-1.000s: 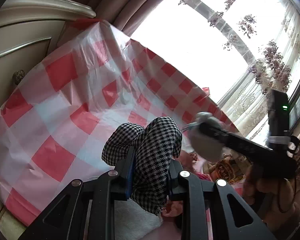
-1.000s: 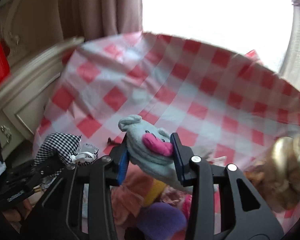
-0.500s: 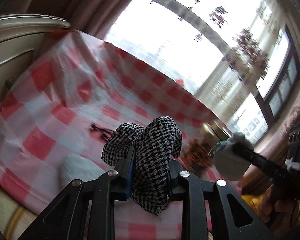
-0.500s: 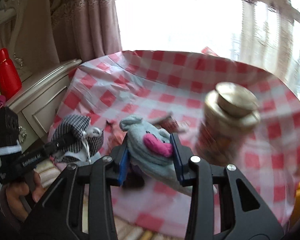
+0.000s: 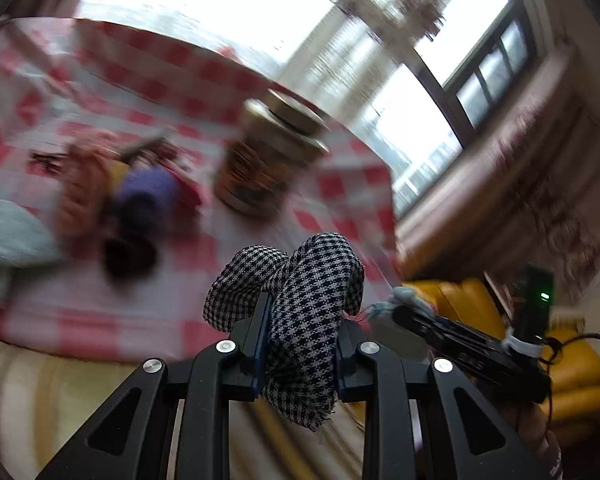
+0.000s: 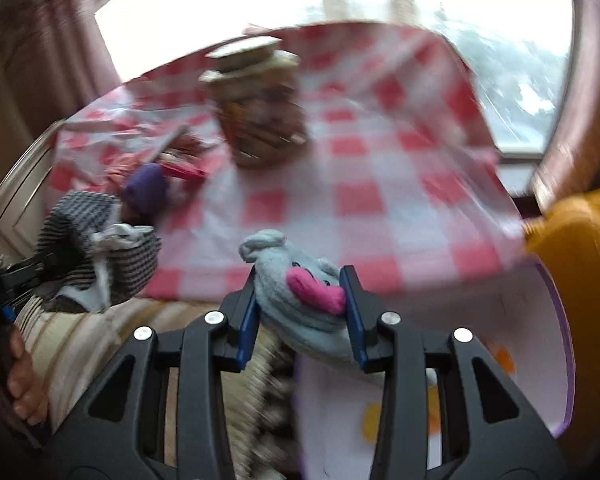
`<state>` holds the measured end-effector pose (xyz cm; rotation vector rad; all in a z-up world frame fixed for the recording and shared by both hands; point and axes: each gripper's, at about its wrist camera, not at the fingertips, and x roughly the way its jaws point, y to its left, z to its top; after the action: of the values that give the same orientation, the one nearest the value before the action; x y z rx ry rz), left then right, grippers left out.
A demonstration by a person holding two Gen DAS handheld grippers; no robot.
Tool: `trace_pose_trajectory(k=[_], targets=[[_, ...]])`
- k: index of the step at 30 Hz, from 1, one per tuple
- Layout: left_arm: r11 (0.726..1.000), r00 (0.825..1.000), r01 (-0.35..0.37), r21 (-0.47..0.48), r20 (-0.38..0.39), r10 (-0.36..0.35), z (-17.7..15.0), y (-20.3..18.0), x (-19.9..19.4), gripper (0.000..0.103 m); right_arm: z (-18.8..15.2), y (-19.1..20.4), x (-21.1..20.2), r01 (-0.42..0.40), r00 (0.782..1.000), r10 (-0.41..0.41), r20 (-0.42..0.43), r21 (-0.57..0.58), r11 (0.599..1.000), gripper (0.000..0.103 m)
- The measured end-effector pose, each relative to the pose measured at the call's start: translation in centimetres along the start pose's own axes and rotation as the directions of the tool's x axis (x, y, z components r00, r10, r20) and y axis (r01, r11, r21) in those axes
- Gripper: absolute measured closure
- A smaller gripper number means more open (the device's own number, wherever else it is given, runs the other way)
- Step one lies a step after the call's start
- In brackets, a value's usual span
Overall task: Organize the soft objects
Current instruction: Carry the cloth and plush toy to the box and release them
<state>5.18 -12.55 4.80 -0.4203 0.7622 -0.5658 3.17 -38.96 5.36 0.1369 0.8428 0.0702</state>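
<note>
A red-checked tablecloth (image 6: 364, 200) carries a blurred tin (image 6: 260, 120) beside a pile of soft toys (image 5: 140, 196). Off its near edge, the left gripper (image 5: 300, 332) clamps a houndstooth cloth (image 5: 312, 300); the right gripper (image 6: 300, 300) pinches a pale-blue plush toy (image 6: 296, 280).

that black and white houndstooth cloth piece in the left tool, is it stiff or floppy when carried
Probably floppy: the black and white houndstooth cloth piece folds over above the left tool and its frayed end hangs limp below the pads. Likely light, since a narrow pinch holds it. Unlikely to slip, as the woven fabric bunches between the pads.
</note>
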Motion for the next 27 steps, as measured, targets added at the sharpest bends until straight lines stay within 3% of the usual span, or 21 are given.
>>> trace_pose_trajectory(k=[5,10,13,14,15,16,17,27], targets=[[0.996,0.994,0.055,0.063,-0.099,-0.048,-2.4,-4.2,2.1,0.077,-2.5,-4.4,-0.5,0.114,0.993,-0.112,-0.034,0.073,0.991,0.061],[0.988,0.981,0.107,0.111,-0.172,-0.087,-3.9,-7.5,3.6,0.077,-3.8,-7.4,-1.6,0.165,0.986,-0.161,-0.038,0.137,0.977,0.06],[0.98,0.97,0.147,0.134,-0.213,-0.117,-4.6,-9.3,4.6,0.076,-4.0,-8.4,-2.3,0.187,0.982,-0.185,-0.031,0.16,0.969,0.05],[0.977,0.965,0.163,0.141,-0.23,-0.128,-4.8,-9.8,5.0,0.067,-4.1,-8.9,-2.5,0.203,0.979,-0.201,-0.031,0.175,0.963,0.036],[0.971,0.955,0.184,0.15,-0.261,-0.14,-5.2,-10.5,5.5,0.061,-3.8,-9.1,-2.3,0.21,0.978,-0.208,-0.031,0.18,0.961,0.031],[0.971,0.954,0.182,0.156,-0.269,-0.135,-5.3,-10.7,5.7,0.049,-3.9,-9.3,-2.6,0.218,0.976,-0.217,-0.024,0.189,0.957,0.025],[0.971,0.955,0.177,0.162,-0.268,-0.129,-5.3,-10.9,5.9,0.045,-3.8,-9.4,-2.7,0.222,0.975,-0.222,-0.018,0.194,0.956,0.024],[0.98,0.969,0.125,0.156,-0.232,-0.086,-4.7,-9.5,5.0,0.045,-4.0,-8.6,-2.1,0.169,0.986,-0.165,-0.037,0.183,0.969,0.024]])
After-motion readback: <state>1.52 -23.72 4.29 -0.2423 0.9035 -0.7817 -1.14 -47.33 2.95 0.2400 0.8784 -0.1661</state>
